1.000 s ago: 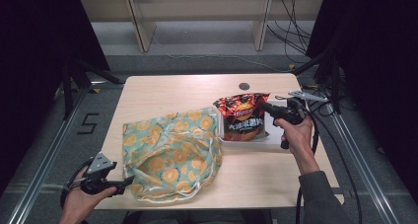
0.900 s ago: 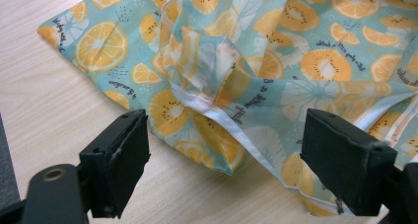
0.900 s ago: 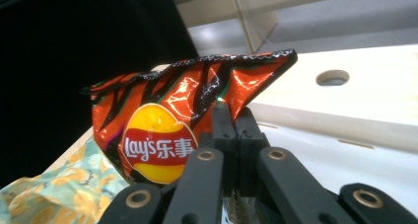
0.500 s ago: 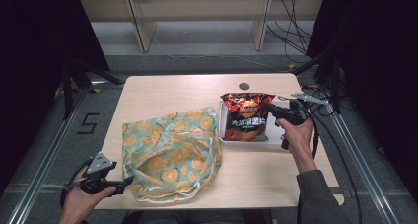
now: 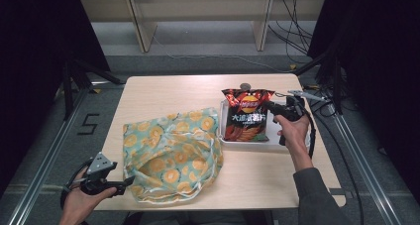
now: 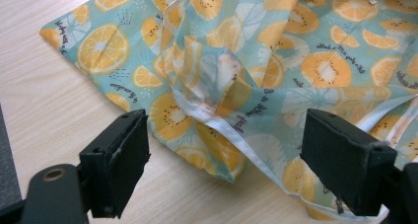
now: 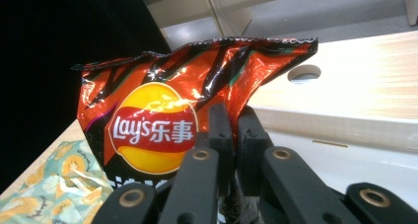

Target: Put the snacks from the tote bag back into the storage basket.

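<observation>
While upright, the crisp bag [image 7: 197, 100] sits pinched in the right tongs [image 7: 235, 135].

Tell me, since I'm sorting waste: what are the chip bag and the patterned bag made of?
Chip bag: likely plastic film, glossy; it glints, creases sharply and has a crimped top seam. Patterned bag: apparently thin woven cloth, matte; it lies in soft folds, edged with a white drawstring.
</observation>
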Tool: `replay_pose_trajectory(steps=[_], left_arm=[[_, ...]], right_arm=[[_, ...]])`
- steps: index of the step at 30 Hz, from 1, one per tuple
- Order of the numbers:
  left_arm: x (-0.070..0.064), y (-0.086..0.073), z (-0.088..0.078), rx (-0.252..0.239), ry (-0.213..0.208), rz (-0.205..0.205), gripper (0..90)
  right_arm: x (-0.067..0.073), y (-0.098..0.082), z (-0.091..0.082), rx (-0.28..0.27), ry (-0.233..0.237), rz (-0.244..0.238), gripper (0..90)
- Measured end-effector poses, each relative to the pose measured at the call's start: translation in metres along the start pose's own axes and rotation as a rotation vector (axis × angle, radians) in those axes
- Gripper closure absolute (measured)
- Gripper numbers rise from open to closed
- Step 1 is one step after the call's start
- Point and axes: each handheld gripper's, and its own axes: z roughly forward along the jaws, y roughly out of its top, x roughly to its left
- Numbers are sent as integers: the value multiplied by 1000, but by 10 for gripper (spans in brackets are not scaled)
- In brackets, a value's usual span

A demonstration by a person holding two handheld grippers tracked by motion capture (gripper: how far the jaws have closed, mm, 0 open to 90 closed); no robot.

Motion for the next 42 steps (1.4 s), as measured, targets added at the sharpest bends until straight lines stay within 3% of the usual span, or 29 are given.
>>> replay_pose_trajectory(steps=[3, 4, 5, 7, 9, 10, 12, 13, 15, 17, 19, 20, 21, 23, 28, 29, 31, 32, 36, 38, 42], left_arm=[[1, 0, 0, -9, -8, 1, 178], [0, -1, 1, -41, -2, -23, 178], [1, -1, 0, -25, -2, -12, 179], [1, -1, 1, -36, -2, -14, 178], [0, -1, 1, -40, -3, -18, 178], [1, 0, -1, -12, -8, 1, 178], [2, 0, -2, -2, -5, 3, 179], [-1, 0, 1, -40, -6, -33, 178], [0, -1, 1, -38, -7, -32, 178], [1, 0, 0, -17, -7, -12, 177], [2, 0, -1, -7, -10, 3, 177], [0, 0, 0, -22, -10, -17, 177], [1, 0, 0, -16, -11, -8, 177], [-1, 0, 1, -41, -5, -37, 177], [-1, 0, 1, -40, -7, -34, 178], [-1, 0, 1, -40, -7, -35, 177], [0, 0, 1, -40, -9, -32, 178], [1, 0, -1, -24, -11, -10, 177], [0, 0, 0, -30, -10, -23, 177], [1, 0, -1, -27, -12, -13, 178], [1, 0, 0, -34, -7, -17, 177]], right_arm=[[-6, 0, 4, -7, 1, -16, 861], [-4, 0, 4, 1, -7, 23, 858], [-7, 0, 6, -4, -10, -3, 857], [-8, 0, 8, -2, -15, -11, 852], [-6, 0, 8, 4, -14, 23, 848], [-6, 0, 9, 8, -19, 32, 844], [-8, -1, 11, 8, -13, 21, 833], [-9, -1, 11, 11, -13, 25, 830], [-9, -1, 12, 15, -31, 24, 830], [-9, -1, 13, 18, -27, 41, 827], [-12, -2, 14, 13, -40, 8, 818], [-11, -2, 14, 20, -39, 32, 813], [-11, -3, 15, 20, -39, 45, 807], [-14, -4, 16, 20, -47, 32, 796], [-14, -5, 15, 40, -45, 62, 757], [-20, -6, 18, 31, -56, 6, 749], [-20, -6, 18, 33, -56, 10, 743], [-18, -7, 18, 34, -58, 37, 742], [-19, -7, 19, 35, -53, 28, 728], [-16, -7, 17, 47, -52, 74, 721], [-18, -7, 18, 47, -64, 55, 692]])
